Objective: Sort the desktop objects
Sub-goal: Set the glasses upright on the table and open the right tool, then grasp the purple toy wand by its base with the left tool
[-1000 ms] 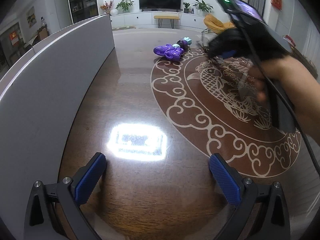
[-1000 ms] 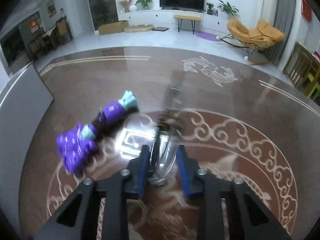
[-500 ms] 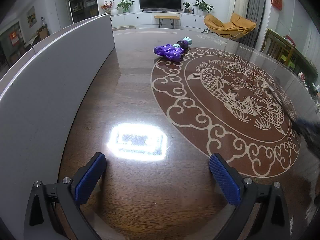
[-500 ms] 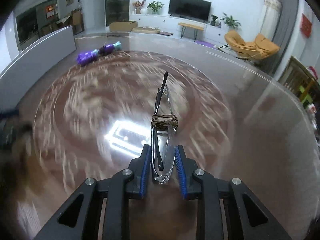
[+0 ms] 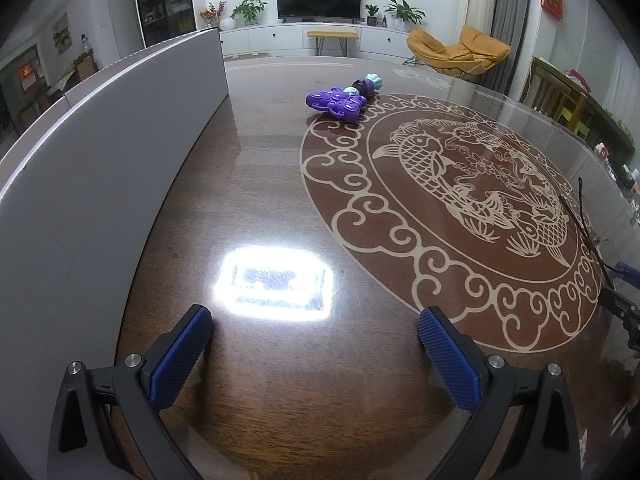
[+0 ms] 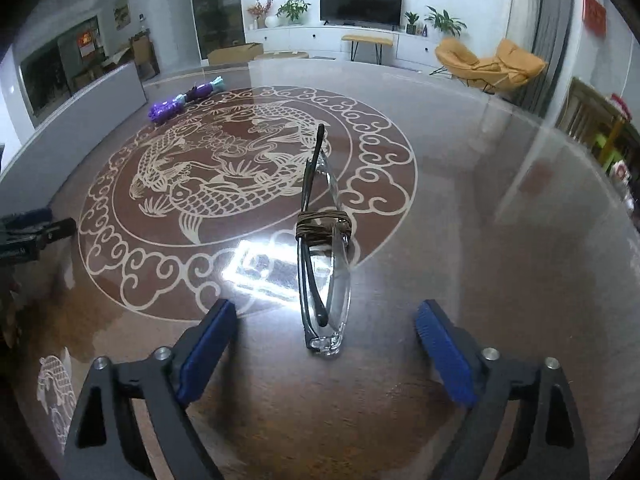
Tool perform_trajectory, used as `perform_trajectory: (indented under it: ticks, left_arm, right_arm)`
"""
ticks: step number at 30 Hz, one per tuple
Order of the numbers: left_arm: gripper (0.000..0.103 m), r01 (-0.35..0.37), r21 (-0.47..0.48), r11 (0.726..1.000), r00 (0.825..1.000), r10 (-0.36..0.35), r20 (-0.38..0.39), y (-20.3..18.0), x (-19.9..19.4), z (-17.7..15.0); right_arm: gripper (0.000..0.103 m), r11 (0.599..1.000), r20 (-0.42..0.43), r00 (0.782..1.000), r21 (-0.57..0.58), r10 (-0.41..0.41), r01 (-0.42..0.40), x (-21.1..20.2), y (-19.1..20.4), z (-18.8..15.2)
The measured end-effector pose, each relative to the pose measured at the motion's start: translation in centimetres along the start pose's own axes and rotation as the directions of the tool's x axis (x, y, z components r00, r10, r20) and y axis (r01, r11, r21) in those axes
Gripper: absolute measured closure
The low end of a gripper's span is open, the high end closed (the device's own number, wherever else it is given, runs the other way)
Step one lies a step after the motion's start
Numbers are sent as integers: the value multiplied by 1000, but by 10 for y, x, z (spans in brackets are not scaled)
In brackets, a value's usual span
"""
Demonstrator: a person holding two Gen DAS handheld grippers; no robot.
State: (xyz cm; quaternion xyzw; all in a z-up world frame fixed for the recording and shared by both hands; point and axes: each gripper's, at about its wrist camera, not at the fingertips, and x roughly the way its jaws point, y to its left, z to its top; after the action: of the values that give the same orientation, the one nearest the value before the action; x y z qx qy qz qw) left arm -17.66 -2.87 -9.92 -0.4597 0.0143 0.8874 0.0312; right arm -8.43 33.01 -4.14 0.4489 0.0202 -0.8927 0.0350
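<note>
- Two grippers hang over a glossy dark wood table [image 6: 500,208] inlaid with a pale fish-and-cloud roundel.
- Right gripper [image 6: 325,330]: its jaws are opening and stand wide, ribbed blue pads clear of the folded glasses [image 6: 323,248] between them.
- Glasses: clear lenses, thin dark frame, brown cord wound round the middle; they sit on edge on the tabletop at the roundel's rim.
- Left gripper [image 5: 316,336]: jaws spread wide, nothing between them, above bare wood and a bright glare patch.
- Purple toy [image 5: 338,101], lumpy plastic with teal ends, lies at the far rim of the roundel, well apart from the glasses.
- Grey panel [image 5: 100,152], flat and matte, stands along the table's left edge.
</note>
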Motion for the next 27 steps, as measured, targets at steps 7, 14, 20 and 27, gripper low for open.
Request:
perform_trajectory:
  ticks: [7, 14, 20, 27]
  left_arm:
    - [0, 85, 125, 988, 995, -77, -67, -2, 24, 36]
    - [0, 103, 150, 983, 992, -90, -91, -7, 77, 111]
    - [0, 77, 115, 990, 996, -71, -61, -22, 119, 169]
    - [32, 109, 170, 979, 994, -106, -30, -44, 130, 191]
  right_arm:
    - [8, 1000, -5, 1000, -21, 2, -2, -1, 4, -2]
    - [7, 1000, -5, 1000, -21, 1, -2, -1, 4, -2]
    - [7, 1000, -5, 1000, -20, 2, -2, -1, 4, -2]
    - [7, 1000, -5, 1000, -21, -7, 7, -1, 5, -2]
